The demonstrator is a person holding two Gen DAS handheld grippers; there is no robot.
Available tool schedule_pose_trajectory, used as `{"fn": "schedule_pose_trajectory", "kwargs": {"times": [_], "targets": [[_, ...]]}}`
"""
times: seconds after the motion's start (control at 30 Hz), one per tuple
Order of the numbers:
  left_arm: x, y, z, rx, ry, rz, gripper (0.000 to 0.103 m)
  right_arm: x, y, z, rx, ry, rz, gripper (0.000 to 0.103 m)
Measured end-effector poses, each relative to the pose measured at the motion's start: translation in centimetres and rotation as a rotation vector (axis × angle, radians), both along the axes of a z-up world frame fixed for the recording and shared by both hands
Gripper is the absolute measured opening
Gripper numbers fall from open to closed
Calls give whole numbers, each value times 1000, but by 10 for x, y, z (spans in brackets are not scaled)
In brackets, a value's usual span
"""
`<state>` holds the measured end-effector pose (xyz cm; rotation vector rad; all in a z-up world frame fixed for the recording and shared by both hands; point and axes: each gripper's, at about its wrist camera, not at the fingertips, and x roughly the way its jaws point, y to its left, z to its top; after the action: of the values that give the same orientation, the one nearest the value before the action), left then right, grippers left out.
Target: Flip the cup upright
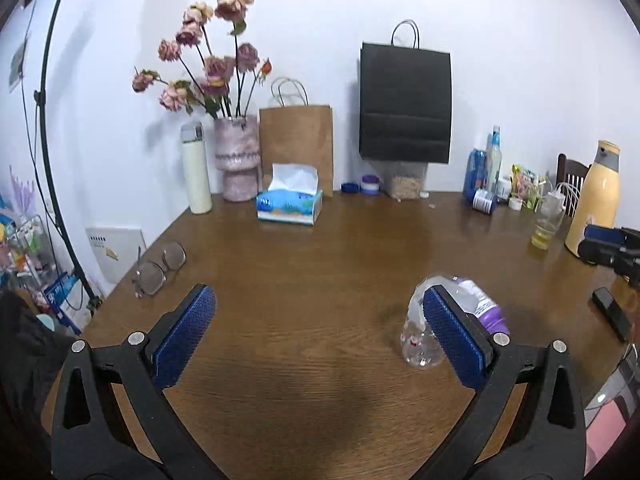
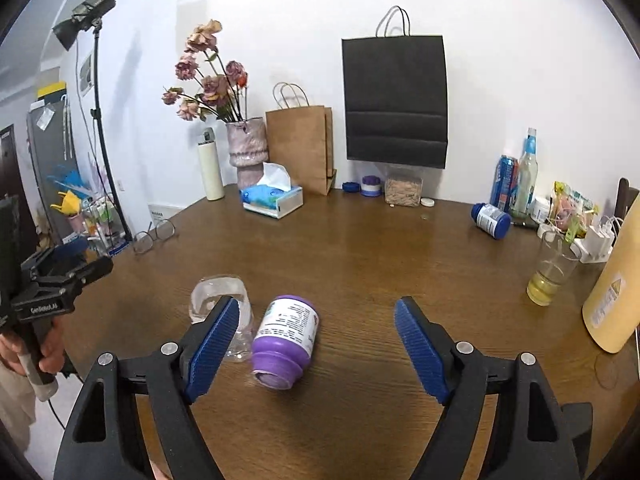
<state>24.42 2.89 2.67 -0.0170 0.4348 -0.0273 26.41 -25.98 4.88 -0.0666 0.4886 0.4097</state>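
Both spread wide, gripping nothing: left gripper (image 1: 318, 316) and right gripper (image 2: 316, 330), low over desk (image 2: 360, 248). Clear cup (image 2: 222, 300) upside down beside purple bottle (image 2: 286, 340).

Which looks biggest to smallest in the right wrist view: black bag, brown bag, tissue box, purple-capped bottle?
1. Black bag
2. Brown bag
3. Purple-capped bottle and tissue box look alike; the bottle lies nearer the camera, so unranked.

Purple-capped bottle (image 2: 285, 340) lying on wooden table (image 2: 360, 248); tissue box (image 2: 272, 198), glasses (image 2: 154, 236) farther back
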Motion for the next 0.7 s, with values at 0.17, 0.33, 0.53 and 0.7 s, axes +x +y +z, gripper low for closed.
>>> {"fn": "schedule_pose_trajectory", "kwargs": {"times": [0.17, 0.33, 0.53, 0.7], "targets": [[-29, 3, 7, -33, -37, 42, 103, -20, 1, 1, 19, 7, -38, 85], [-78, -3, 1, -32, -60, 83, 103, -72, 1, -11, 65, -26, -37, 85], [-163, -19, -14, -21, -156, 72, 103, -158, -9, -28, 61, -133, -54, 85], [-227, -36, -31, 114, -207, 8, 103, -223, -22, -52, 80, -119, -112, 91]]}}
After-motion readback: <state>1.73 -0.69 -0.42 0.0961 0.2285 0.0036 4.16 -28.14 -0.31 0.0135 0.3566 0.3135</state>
